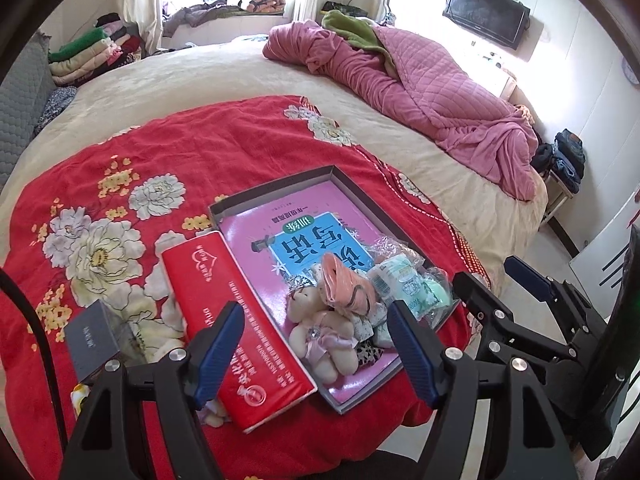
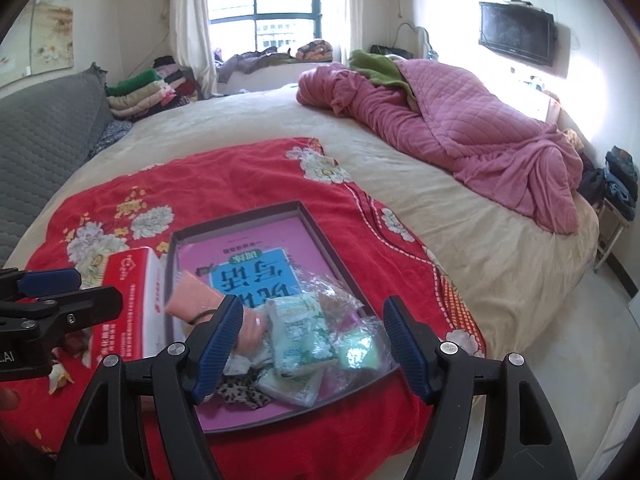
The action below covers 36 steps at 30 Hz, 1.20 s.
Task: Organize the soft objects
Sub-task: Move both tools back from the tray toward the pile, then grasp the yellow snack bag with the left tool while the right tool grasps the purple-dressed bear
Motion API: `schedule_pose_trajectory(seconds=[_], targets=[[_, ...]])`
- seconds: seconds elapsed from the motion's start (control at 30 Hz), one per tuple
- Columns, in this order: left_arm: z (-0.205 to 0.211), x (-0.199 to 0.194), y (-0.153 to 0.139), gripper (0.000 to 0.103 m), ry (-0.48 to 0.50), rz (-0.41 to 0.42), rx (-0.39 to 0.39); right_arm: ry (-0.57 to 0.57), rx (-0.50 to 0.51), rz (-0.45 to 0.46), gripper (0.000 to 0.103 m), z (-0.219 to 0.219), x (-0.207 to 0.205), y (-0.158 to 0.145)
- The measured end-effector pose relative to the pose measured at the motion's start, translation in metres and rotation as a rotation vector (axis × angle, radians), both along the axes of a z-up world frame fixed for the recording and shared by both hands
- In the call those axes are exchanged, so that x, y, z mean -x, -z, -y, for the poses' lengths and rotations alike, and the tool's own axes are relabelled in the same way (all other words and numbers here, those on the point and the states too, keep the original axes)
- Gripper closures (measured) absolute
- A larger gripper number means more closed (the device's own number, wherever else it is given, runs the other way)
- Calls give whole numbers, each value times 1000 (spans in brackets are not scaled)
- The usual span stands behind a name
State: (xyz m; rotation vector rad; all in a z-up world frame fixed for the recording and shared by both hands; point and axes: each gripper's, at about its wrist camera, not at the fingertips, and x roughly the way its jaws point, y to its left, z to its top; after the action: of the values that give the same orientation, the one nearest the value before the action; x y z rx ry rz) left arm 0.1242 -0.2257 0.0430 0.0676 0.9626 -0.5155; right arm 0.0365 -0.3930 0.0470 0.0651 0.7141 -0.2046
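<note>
I hold my left gripper [image 1: 316, 344] above the near end of the shallow grey cardboard tray [image 1: 276, 188], its ribbed blue pads [image 1: 218, 344] spread apart with nothing between them. My right gripper [image 2: 312, 344] hangs over the same end of the tray, its jaws also wide and empty; in the left wrist view its black frame sits just beyond the tray's right rim.

The tray lies on a fuzzy red blanket [image 1: 200, 152] printed with white and yellow flowers, and is lined by a flat, glossy pink book with a blue panel [image 1: 296, 248]. The soft things are heaped at the tray's near end: a small cream plush bear in a pale pink dress [image 1: 320, 336], a folded peach cloth with a dark band [image 1: 344, 284], a crinkly plastic tissue packet in pale green [image 2: 300, 328], a mint-green puffy lump in clear wrap [image 2: 360, 352], and a leopard-print scrap of fabric [image 2: 240, 394] nearest the tray's front edge.

Just beside the tray's left wall lies a long red soft-pack of tissues [image 1: 240, 328], smooth and rectangular. Further left of the tray stands a small dark grey box [image 1: 96, 336] with sharp corners. Well beyond the tray, a quilted pink duvet [image 1: 432, 92] is bunched on the beige sheet [image 1: 224, 72].
</note>
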Motion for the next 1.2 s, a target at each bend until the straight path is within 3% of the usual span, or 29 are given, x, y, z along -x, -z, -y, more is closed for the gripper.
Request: schedule_pose_trajectory(seconds=[0.33, 0.6, 0.9, 1.2], targets=[[-45, 16, -16, 25, -60, 22, 21, -76, 28, 38, 29, -39, 7, -25], [-129, 25, -22, 25, -196, 28, 41, -182, 58, 66, 29, -90, 11, -42], [-242, 30, 12, 25, -396, -36, 26, -357, 115, 14, 29, -171, 8, -26], [-297, 38, 48, 25, -492, -110, 50, -493, 212, -61, 29, -236, 10, 8]])
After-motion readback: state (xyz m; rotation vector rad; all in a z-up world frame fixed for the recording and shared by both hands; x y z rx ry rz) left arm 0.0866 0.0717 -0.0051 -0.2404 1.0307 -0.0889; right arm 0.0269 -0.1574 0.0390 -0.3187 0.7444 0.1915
